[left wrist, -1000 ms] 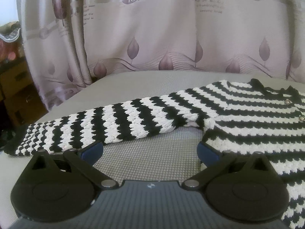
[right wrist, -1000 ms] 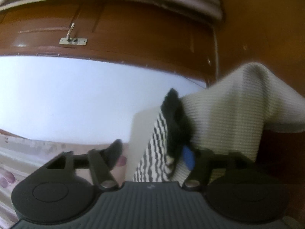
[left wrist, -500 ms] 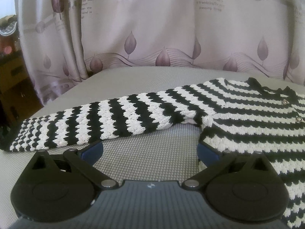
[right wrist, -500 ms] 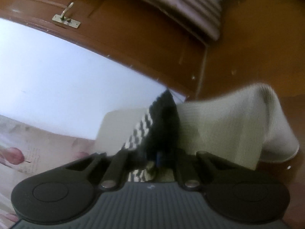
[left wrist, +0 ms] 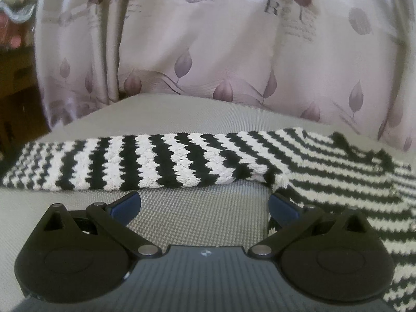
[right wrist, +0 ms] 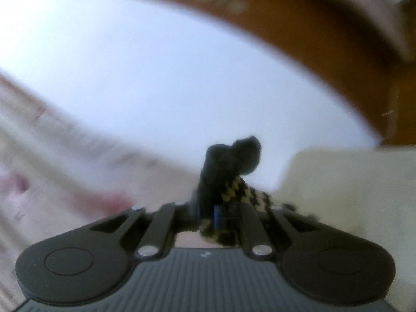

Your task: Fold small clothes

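Observation:
A small black-and-white striped knit sweater (left wrist: 325, 166) lies flat on a grey woven surface (left wrist: 202, 215). Its left sleeve (left wrist: 145, 163) stretches out to the left. My left gripper (left wrist: 204, 205) is open and empty, low over the surface just in front of the sleeve and armpit. My right gripper (right wrist: 208, 214) is shut on the sweater's black-edged cuff (right wrist: 228, 166), which sticks up between the fingers and is lifted into the air. The right wrist view is blurred.
A pale curtain with purple leaf prints (left wrist: 208, 52) hangs behind the surface. Dark wooden furniture (left wrist: 15, 83) stands at far left. In the right wrist view a brown wooden frame (right wrist: 325, 31), a white wall and a cream cloth (right wrist: 351, 182) show.
My right gripper has closed on the cuff and swung with it, so the view has turned. My left gripper has moved closer to the sleeve and stayed open.

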Action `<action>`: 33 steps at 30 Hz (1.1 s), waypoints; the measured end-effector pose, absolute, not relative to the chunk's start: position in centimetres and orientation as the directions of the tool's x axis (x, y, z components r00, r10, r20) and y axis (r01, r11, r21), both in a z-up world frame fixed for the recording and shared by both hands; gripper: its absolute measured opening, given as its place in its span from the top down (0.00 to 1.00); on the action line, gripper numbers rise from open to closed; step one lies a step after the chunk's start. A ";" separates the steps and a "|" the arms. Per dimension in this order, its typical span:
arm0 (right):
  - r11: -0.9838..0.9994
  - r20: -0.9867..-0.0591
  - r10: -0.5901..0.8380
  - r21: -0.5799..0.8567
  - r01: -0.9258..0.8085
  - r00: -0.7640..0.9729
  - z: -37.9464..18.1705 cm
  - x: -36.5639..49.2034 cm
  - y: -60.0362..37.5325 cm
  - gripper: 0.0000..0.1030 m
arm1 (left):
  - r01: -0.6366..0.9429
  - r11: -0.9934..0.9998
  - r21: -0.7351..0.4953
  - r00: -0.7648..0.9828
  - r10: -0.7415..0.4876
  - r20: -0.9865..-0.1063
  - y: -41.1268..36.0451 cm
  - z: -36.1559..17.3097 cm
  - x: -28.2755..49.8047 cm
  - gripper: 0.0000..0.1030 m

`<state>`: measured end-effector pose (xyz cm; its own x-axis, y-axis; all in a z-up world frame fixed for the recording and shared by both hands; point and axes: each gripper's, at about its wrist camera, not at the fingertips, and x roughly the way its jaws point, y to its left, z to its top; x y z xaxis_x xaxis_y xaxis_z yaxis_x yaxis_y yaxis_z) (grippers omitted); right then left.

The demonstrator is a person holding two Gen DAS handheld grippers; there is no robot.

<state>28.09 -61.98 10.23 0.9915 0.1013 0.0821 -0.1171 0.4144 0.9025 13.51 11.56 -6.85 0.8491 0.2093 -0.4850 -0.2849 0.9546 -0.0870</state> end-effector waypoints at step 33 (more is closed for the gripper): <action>0.673 -0.364 0.698 0.628 -0.391 0.616 1.3 37.1 -19.6 0.25 | -0.310 0.807 -0.503 0.904 0.086 -0.419 17.3 -8.2 11.3 0.00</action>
<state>37.15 -19.58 1.33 0.6164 0.6983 -0.3639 -0.3912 0.6727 0.6281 11.27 17.25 -8.16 0.9038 0.0856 -0.4192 -0.3099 0.8066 -0.5034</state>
